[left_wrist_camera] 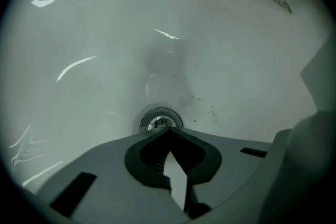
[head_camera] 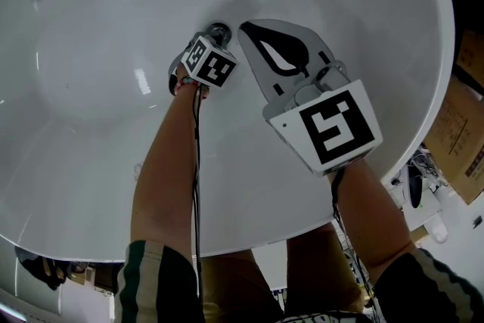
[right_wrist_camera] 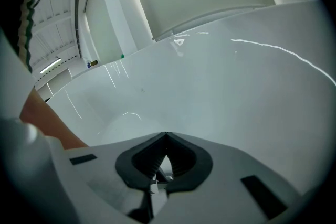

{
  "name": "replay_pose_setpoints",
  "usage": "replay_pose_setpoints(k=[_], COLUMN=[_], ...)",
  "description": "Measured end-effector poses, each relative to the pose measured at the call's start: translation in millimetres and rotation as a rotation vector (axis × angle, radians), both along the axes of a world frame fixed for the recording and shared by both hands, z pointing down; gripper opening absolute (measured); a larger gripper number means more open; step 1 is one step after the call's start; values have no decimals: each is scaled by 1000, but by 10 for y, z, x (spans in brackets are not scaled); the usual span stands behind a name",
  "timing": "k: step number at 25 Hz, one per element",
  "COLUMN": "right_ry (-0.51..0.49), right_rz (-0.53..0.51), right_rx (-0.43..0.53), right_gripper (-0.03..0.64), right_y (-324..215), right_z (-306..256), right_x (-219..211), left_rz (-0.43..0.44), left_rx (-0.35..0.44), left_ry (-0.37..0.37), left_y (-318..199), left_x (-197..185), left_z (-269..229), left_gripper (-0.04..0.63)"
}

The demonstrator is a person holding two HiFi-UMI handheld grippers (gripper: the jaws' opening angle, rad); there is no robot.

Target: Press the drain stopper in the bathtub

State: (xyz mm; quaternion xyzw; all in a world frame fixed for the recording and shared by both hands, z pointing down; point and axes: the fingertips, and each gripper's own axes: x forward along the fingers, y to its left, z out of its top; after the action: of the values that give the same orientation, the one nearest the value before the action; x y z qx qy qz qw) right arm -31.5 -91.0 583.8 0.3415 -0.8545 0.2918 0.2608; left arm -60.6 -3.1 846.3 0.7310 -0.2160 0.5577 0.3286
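Observation:
The round chrome drain stopper point(head_camera: 220, 32) sits in the floor of the white bathtub point(head_camera: 91, 49). My left gripper point(head_camera: 212, 43) points steeply down at it, its marker cube point(head_camera: 209, 61) covering the jaws from above. In the left gripper view the stopper point(left_wrist_camera: 160, 120) lies just past the tips of the left gripper point(left_wrist_camera: 168, 130), whose jaws are shut with nothing between them; whether they touch it I cannot tell. My right gripper point(head_camera: 244, 28) hovers just right of the stopper. The right gripper point(right_wrist_camera: 166, 135) is shut and empty too, facing the tub's wall point(right_wrist_camera: 236, 92).
The tub's curved rim point(head_camera: 448, 49) runs down the right side. Cardboard boxes point(head_camera: 463, 140) and small clutter point(head_camera: 417, 189) stand on the floor beyond it. The person's left forearm point(right_wrist_camera: 50, 120) shows at the left of the right gripper view.

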Motion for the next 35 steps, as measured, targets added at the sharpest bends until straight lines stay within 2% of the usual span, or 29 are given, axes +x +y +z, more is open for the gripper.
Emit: replay_pose_setpoints(k=[10,15,24,29,33,35], right_ry=[2,-1,-16,-22,-31,-35], right_rz=[17,10,28,34,37,39], right_rx=[3,3,8,12,16,16], right_gripper=[15,15,15,15,15,15], right_y=[-19,-13,-32,-43,-48,-50], right_z=[0,-2,-28,-54,-63,-66], right_x=[20,4,9,3,-3,-6], left_rz=[28,33,17,26,12,7], left_rx=[22,52,101,128,209,209], left_ry=[-11,-40,-67,-50,-83,-92], left_y=[13,20,46,81,-10,-18], left_x=[-1,-2,-12,52,29,9], left_z=[-46,-52,-28,-60,-74,-45], left_gripper=[9,9,11,77,97,125])
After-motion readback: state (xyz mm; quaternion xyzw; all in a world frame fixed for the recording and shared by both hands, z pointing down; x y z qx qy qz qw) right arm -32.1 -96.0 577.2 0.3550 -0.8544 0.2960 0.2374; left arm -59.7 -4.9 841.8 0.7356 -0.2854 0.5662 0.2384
